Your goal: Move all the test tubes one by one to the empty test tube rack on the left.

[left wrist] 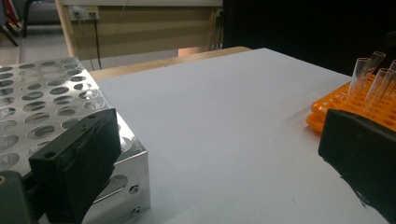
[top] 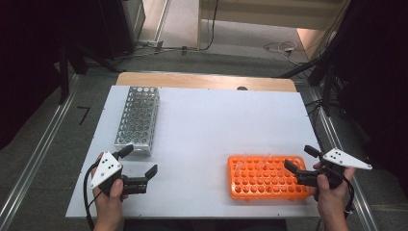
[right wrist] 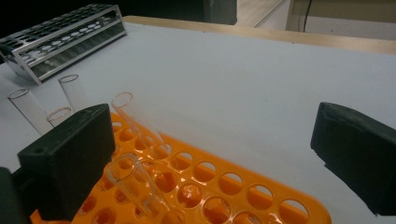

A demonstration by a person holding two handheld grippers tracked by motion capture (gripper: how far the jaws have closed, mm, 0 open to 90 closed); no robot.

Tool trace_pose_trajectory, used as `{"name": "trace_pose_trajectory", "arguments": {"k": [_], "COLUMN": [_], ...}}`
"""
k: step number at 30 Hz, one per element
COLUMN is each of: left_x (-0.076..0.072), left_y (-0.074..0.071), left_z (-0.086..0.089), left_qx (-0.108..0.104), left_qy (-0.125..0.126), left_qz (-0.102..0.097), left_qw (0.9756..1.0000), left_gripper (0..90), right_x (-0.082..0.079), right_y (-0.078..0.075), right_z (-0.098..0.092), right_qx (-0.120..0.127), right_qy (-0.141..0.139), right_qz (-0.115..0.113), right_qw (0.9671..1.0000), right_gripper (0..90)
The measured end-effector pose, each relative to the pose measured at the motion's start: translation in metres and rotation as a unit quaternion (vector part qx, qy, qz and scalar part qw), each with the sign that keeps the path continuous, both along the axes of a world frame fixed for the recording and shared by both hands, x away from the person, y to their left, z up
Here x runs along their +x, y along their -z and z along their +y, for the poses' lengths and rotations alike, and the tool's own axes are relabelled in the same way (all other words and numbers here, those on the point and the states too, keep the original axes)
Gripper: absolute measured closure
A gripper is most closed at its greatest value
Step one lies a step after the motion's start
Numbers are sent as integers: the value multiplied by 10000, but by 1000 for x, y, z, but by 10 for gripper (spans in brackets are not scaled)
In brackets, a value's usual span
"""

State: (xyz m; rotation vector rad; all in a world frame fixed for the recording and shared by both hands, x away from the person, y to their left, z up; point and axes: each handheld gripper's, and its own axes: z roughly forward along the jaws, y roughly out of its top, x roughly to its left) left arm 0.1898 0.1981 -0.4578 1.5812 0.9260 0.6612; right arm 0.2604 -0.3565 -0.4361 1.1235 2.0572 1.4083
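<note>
Both claws, left claw and right claw, are standing wide open, holding nothing; the right one is approaching the clear glass tubes in the orange plastic rack near the bench's front right corner, and next it needs to close on 1 tube.

Metal rack stands on the table, just beyond the left gripper, touching none of its fingers. Tube rack lies just left of the right gripper; glass tubes stand in it beside the near finger.
</note>
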Motion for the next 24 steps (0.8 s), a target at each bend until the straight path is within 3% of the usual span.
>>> {"name": "trace_pose_trajectory", "arguments": {"k": [5, 13, 22, 24], "left_x": [-5, -3, -3, -3], "left_y": [-4, -3, -4, -3], "left_z": [4, 4, 2, 3], "left_qx": [-86, -109, -122, -111], "left_qy": [39, 38, 75, 69], "left_qz": [-52, -4, 32, 41], "left_qw": [9999, 9999, 9999, 9999], "left_gripper": [0, 0, 0, 0], "right_x": [-1, -11, -11, -8], "right_y": [-3, -8, 2, 8], "right_z": [-2, 0, 6, 6], "right_qx": [8, 143, 69, 1], "right_qy": [0, -304, -808, -930], "right_qz": [-15, -10, 322, 504], "right_qw": [10000, 9994, 9962, 9944], "right_gripper": [0, 49, 207, 282]}}
